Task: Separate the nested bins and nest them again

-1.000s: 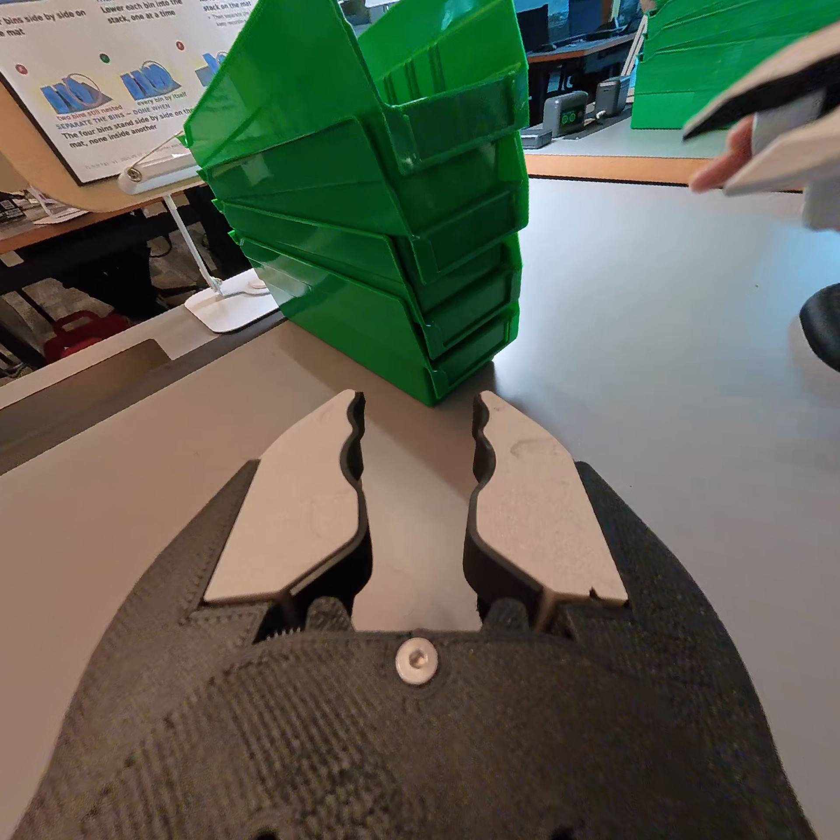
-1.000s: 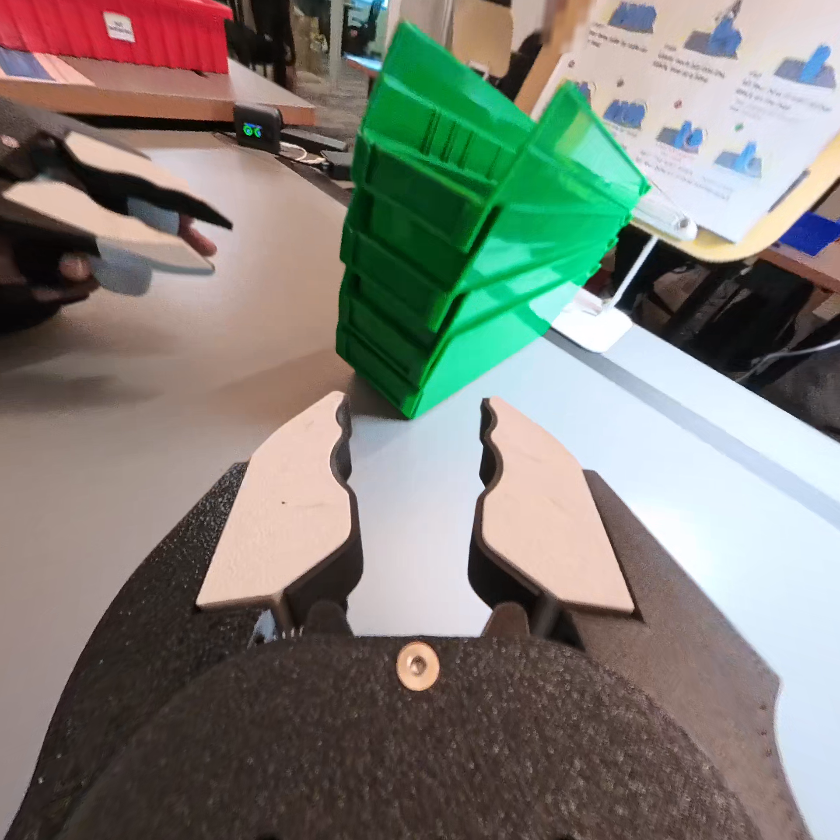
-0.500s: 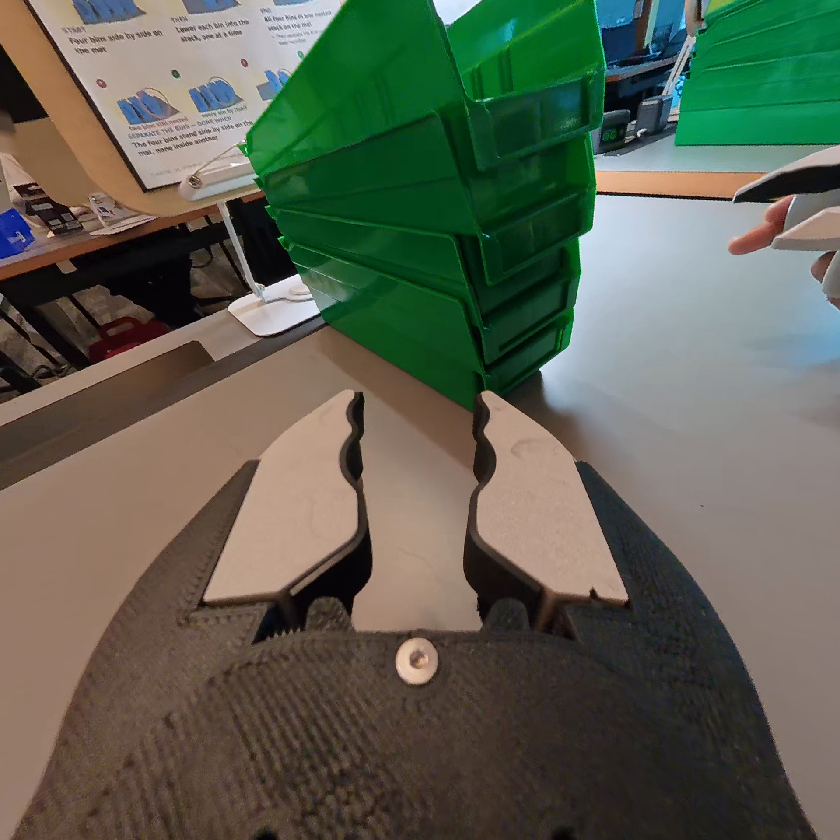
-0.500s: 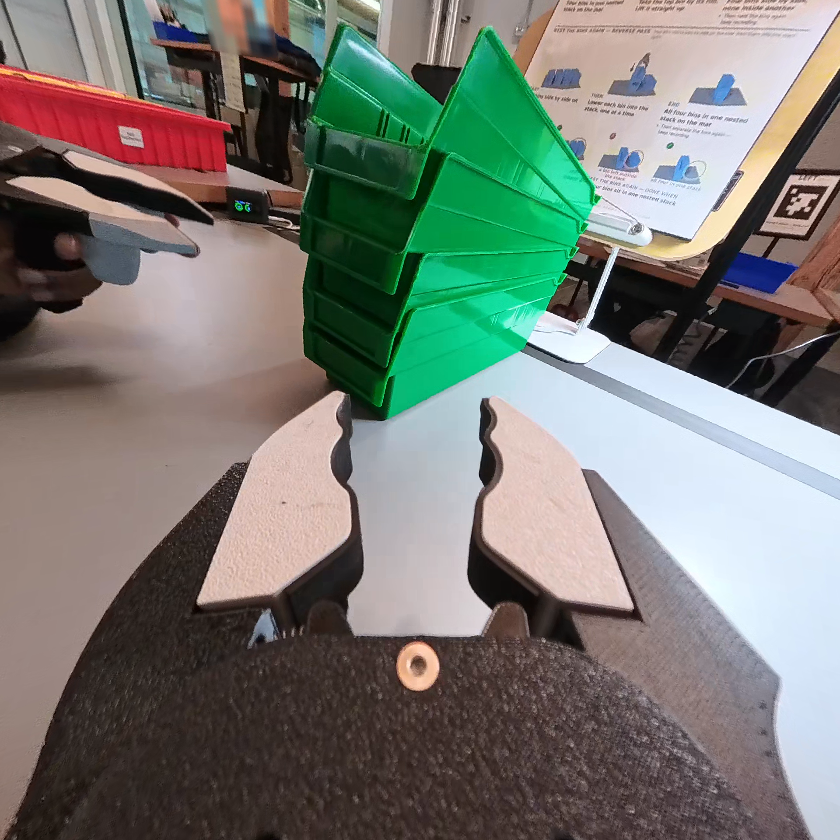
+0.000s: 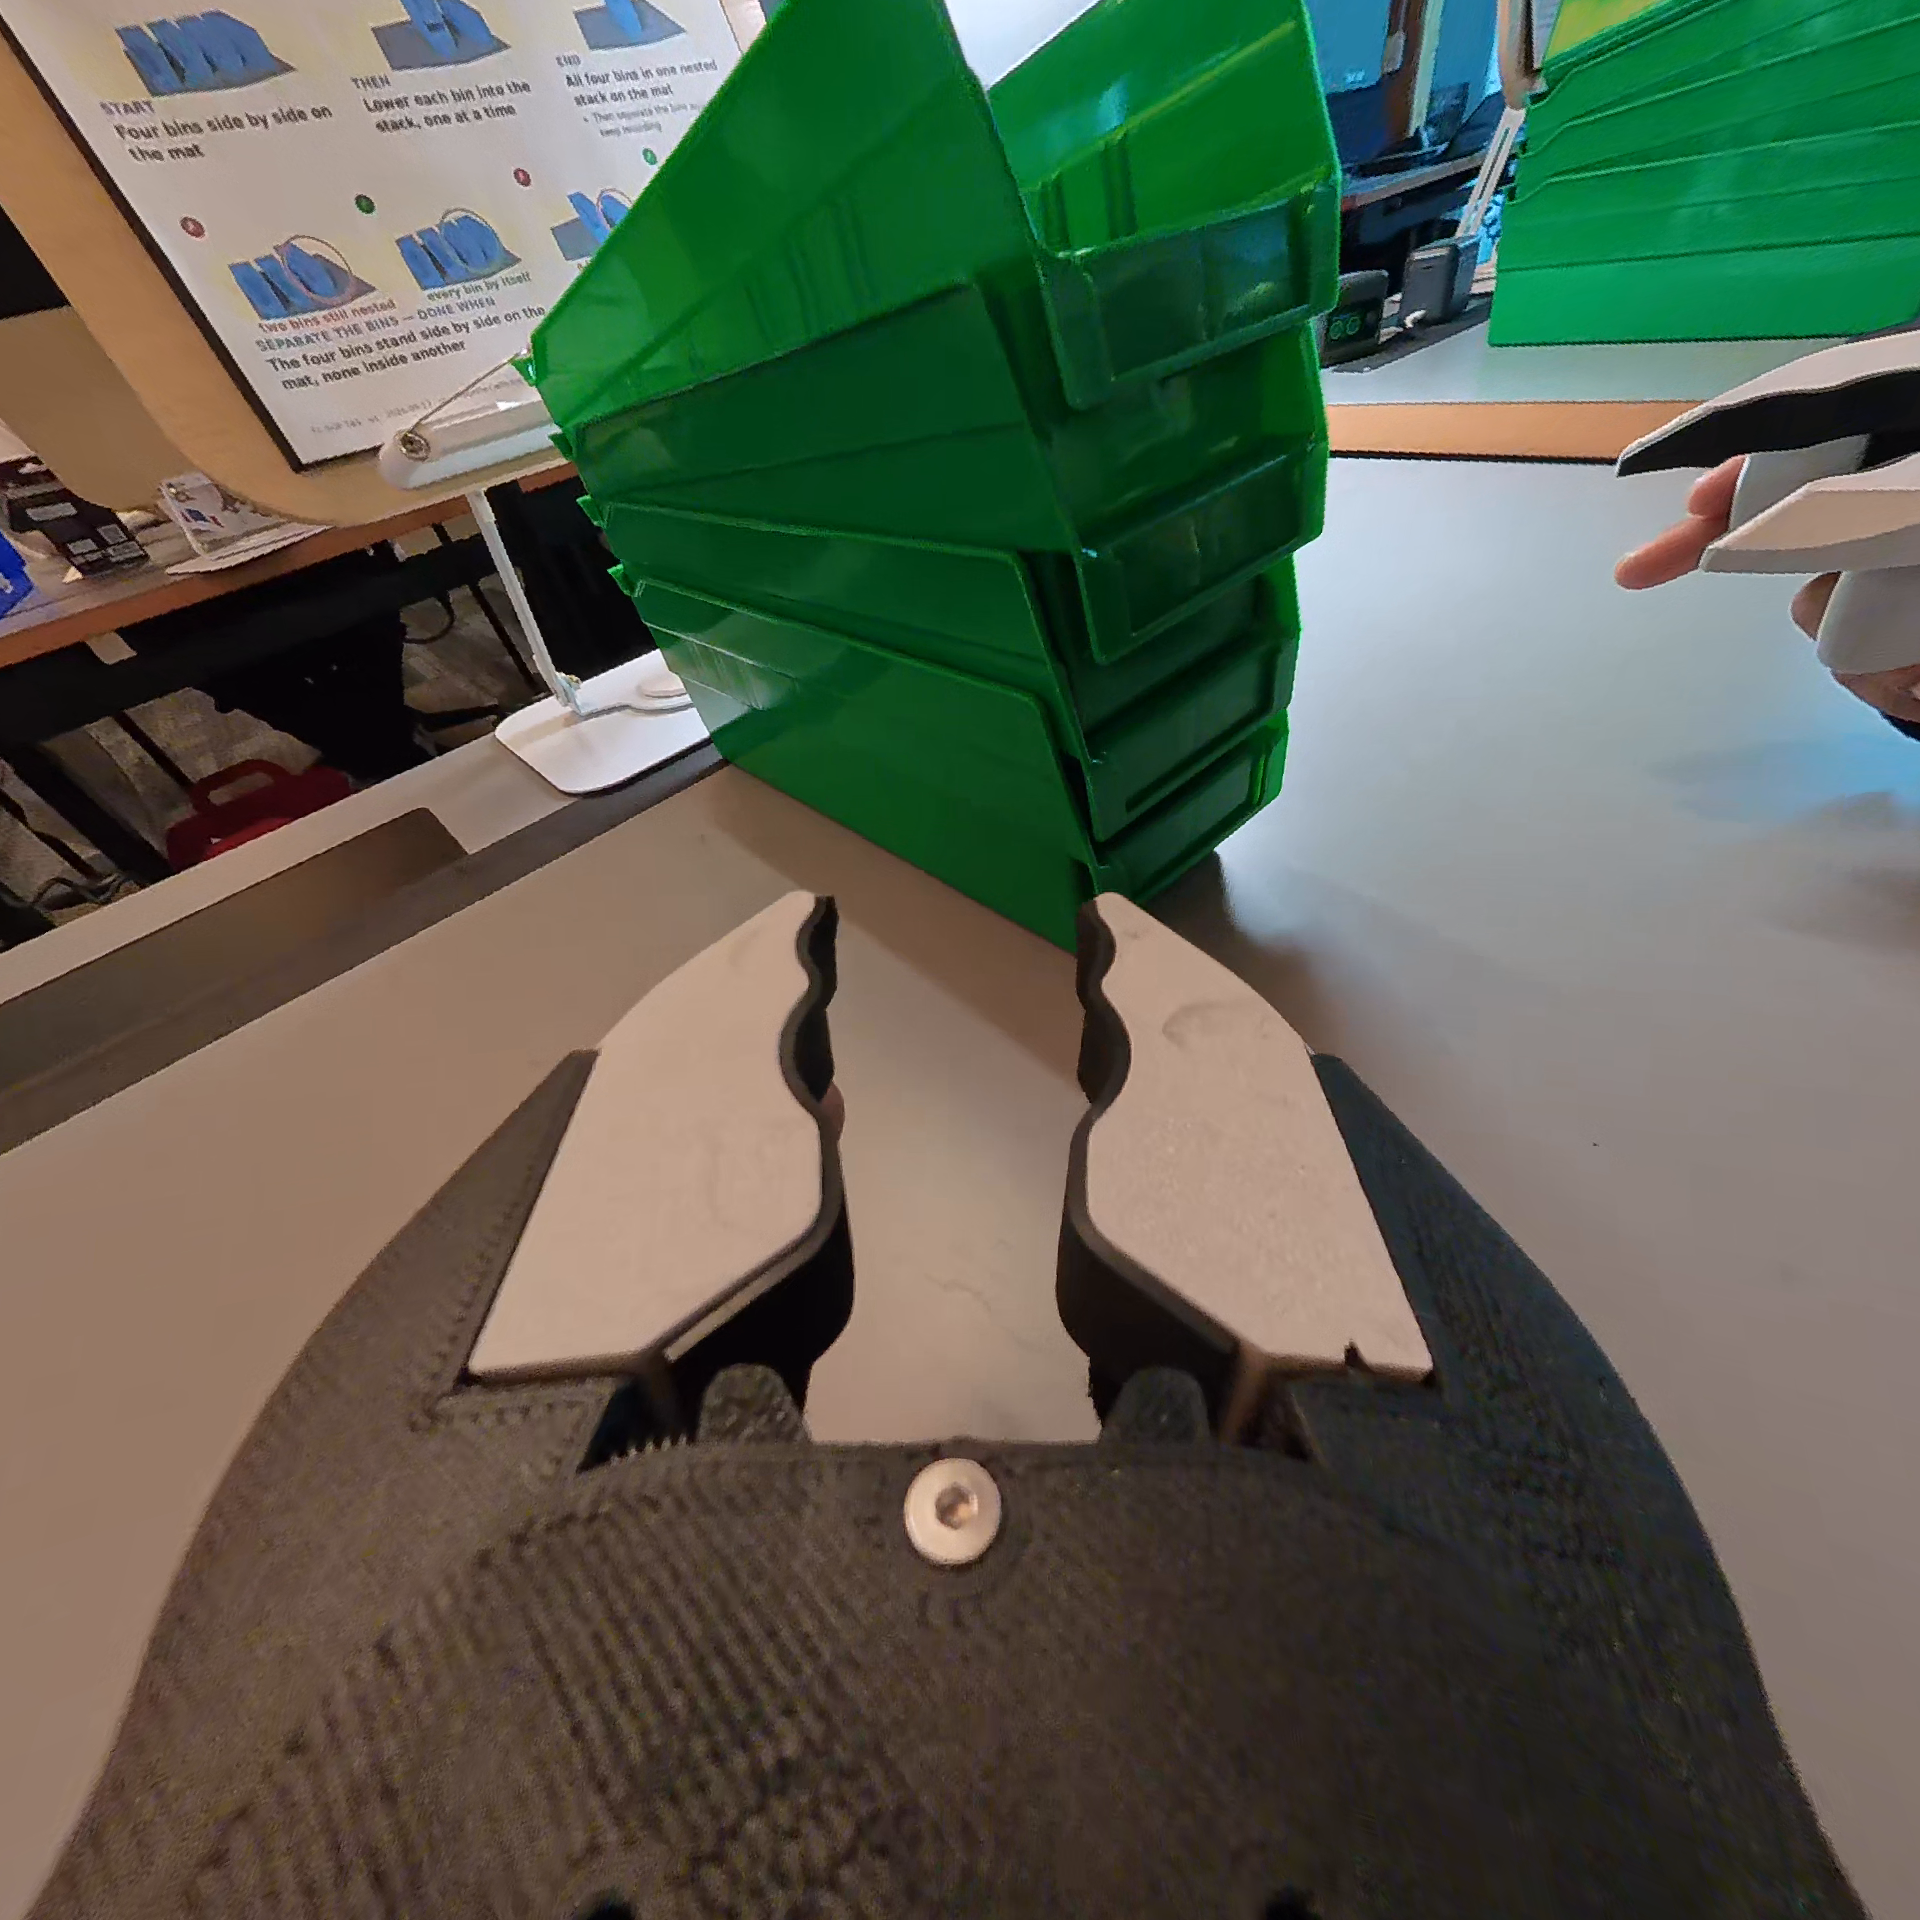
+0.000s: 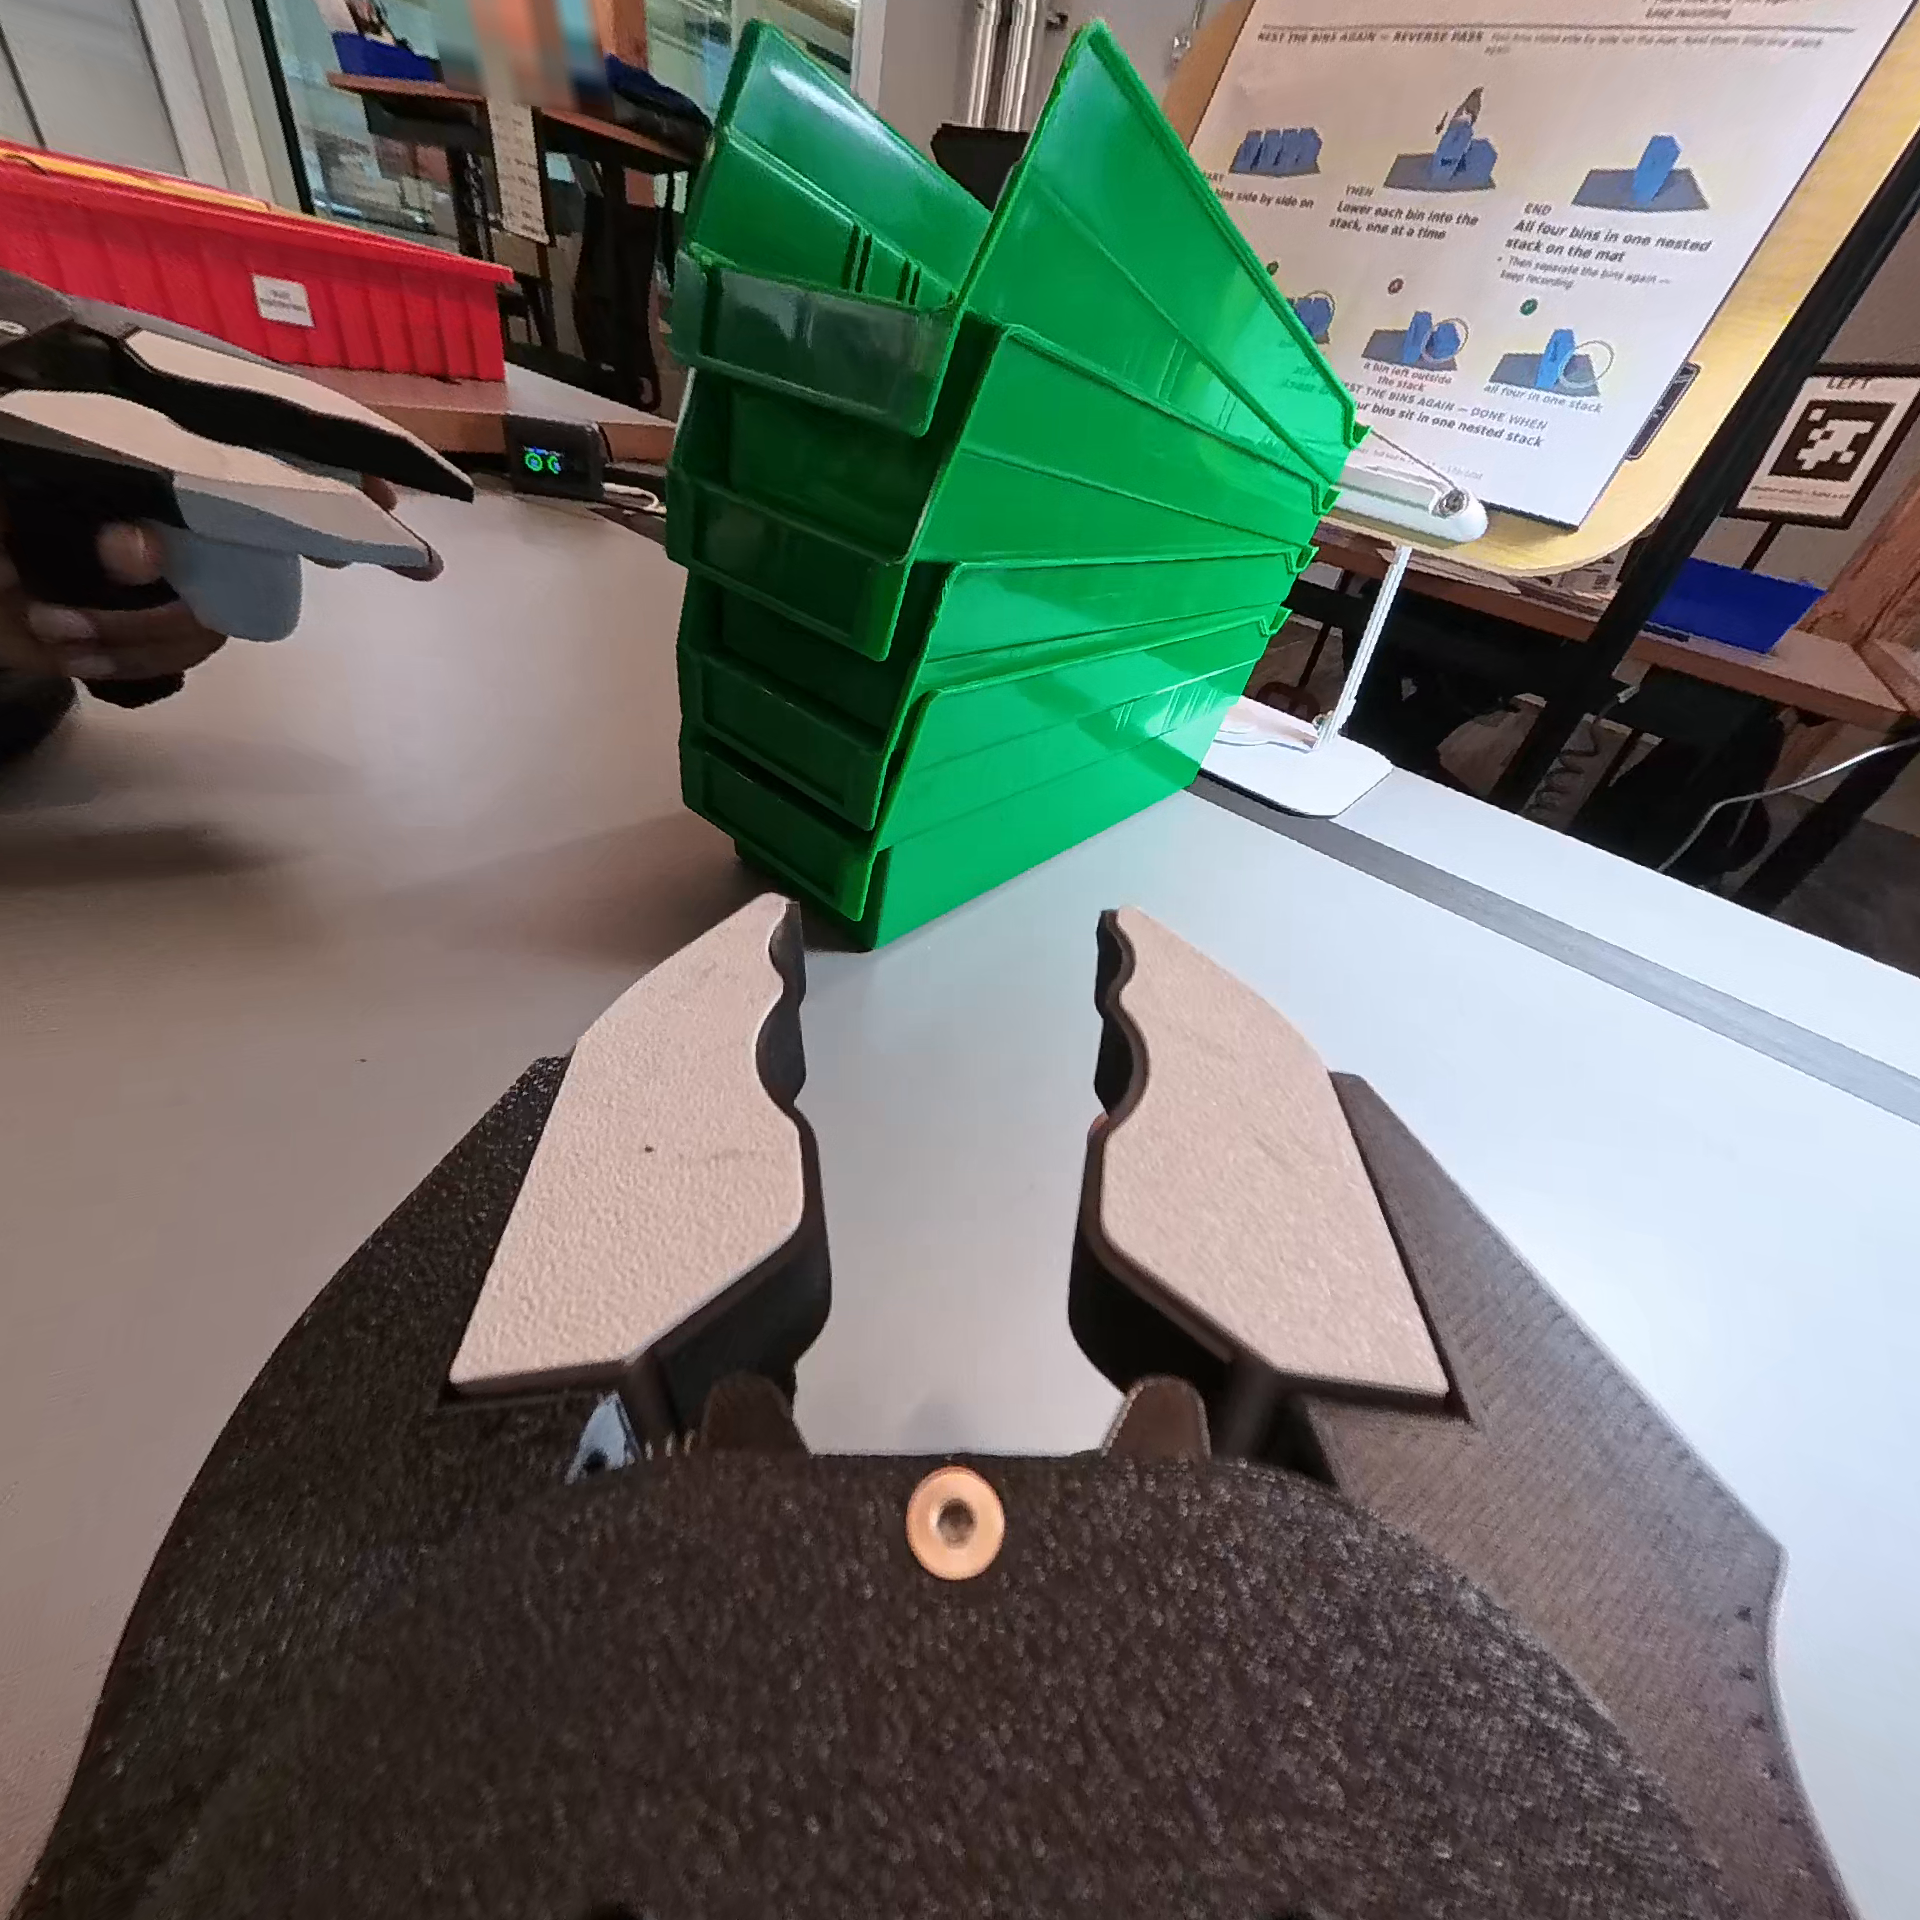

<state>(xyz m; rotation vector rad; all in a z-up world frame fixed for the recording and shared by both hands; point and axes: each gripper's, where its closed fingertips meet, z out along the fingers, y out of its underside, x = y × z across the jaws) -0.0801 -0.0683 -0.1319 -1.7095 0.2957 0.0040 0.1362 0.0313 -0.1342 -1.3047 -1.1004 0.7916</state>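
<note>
Grey and smooth, the table (image 5: 1558, 987) carried a stack of nested green bins (image 5: 935, 582), and both grippers hovered low over it, aimed at that stack from opposite corners. Seen from its own camera, the left gripper (image 5: 954, 920) had its pale fingers (image 5: 675, 1174) spread apart with nothing between them, the right-hand fingertip just before the stack's bottom corner. The right gripper (image 6: 948, 920) was likewise parted and empty, its tips just short of the lowest bin's front corner; in the left wrist view it showed to the right of the stack (image 5: 1787, 468), held level in a person's hand (image 5: 1683, 530), well apart from the bins. The bins (image 6: 966, 582) sat one inside another, at least four of them, each with a lipped front face; the lower ones lay nearly flat while the upper ones tilted steeply, their rear ends tipped upward. Beyond the stack stood an instruction board (image 5: 343, 177) on a white stand with a flat base (image 5: 613, 738). Farther off were a red crate (image 6: 249, 281), a small device with green lights (image 6: 551, 457), more green bins (image 5: 1714, 197), and desks.
</note>
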